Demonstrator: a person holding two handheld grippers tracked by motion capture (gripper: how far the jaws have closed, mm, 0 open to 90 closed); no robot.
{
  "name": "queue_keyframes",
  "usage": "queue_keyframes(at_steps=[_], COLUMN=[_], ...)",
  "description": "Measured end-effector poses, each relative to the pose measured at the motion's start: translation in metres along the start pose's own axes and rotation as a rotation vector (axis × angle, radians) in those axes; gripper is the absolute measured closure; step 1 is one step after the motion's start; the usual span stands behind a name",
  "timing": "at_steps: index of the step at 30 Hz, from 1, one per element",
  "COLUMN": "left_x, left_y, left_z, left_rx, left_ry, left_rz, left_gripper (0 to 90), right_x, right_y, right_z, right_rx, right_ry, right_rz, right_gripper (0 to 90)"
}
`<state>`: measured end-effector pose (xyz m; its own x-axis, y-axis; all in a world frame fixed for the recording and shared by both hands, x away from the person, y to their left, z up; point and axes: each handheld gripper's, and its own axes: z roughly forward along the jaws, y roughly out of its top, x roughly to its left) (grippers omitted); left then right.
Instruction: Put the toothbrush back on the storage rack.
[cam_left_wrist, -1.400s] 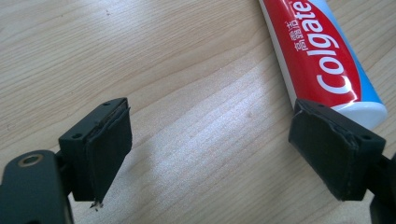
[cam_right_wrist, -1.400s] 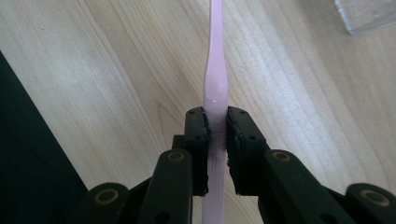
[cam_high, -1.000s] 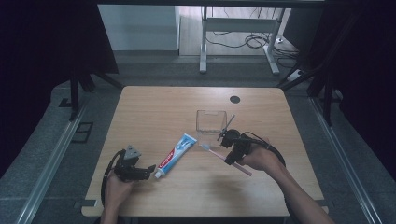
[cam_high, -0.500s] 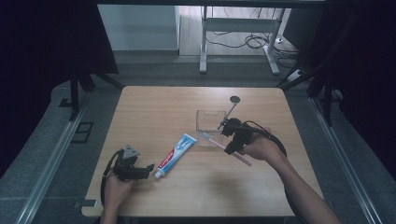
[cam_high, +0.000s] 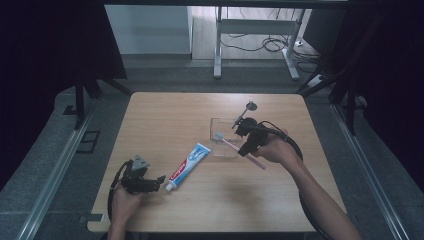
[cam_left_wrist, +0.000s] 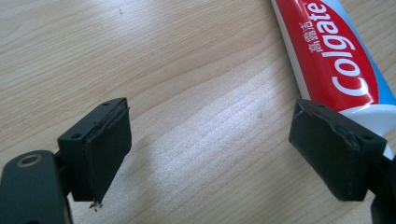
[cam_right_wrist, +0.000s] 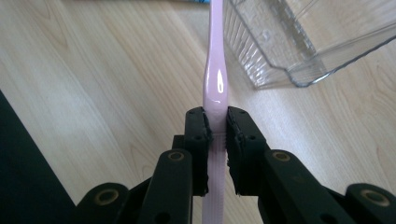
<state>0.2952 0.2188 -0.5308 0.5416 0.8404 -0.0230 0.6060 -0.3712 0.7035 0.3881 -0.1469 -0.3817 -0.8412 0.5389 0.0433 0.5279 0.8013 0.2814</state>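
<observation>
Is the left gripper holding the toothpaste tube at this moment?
No, the left gripper stands open over bare table, and the toothpaste tube lies beside one pad, not between them.

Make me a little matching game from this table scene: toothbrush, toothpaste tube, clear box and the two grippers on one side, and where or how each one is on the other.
Things:
1. pink toothbrush
2. toothpaste tube
3. clear box
4. left gripper

States:
A. jaws wide apart, nothing between them
B. lying flat on the wooden table
C. clamped in the right gripper
D. standing empty mid-table

Pairs: 1-C, 2-B, 3-D, 4-A
</observation>
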Motion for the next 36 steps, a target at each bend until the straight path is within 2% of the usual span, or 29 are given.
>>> queue_keyframes(at_steps=[8, 15, 19, 34, 35, 36], left_x=[0.000, 0.000, 0.000, 0.000, -0.001, -0.001], left_y=[0.000, 0.001, 0.001, 0.001, 0.001, 0.001], left_z=[0.000, 0.001, 0.001, 0.001, 0.001, 0.001], left_rx=[0.000, 0.001, 0.001, 0.004, 0.004, 0.004], left_ry=[0.000, -0.003, -0.003, -0.002, -0.002, -0.002], left_rz=[0.001, 0.005, 0.005, 0.008, 0.008, 0.007], left_gripper=[13.2, 13.2, 13.3, 13.3, 13.3, 13.3], right_x=[-0.006, -0.010, -0.012, -0.022, -0.023, -0.023], right_y=[0.011, 0.020, 0.025, 0.039, 0.040, 0.040], right_z=[-0.003, -0.004, -0.004, -0.003, -0.002, -0.002], right_rx=[-0.050, -0.112, -0.137, -0.305, -0.330, -0.330], right_ry=[-0.012, -0.021, -0.032, -0.052, -0.057, -0.057], right_rz=[0.024, 0.024, 0.045, 0.087, 0.093, 0.093], right_gripper=[78.8, 78.7, 78.8, 78.8, 78.8, 78.8])
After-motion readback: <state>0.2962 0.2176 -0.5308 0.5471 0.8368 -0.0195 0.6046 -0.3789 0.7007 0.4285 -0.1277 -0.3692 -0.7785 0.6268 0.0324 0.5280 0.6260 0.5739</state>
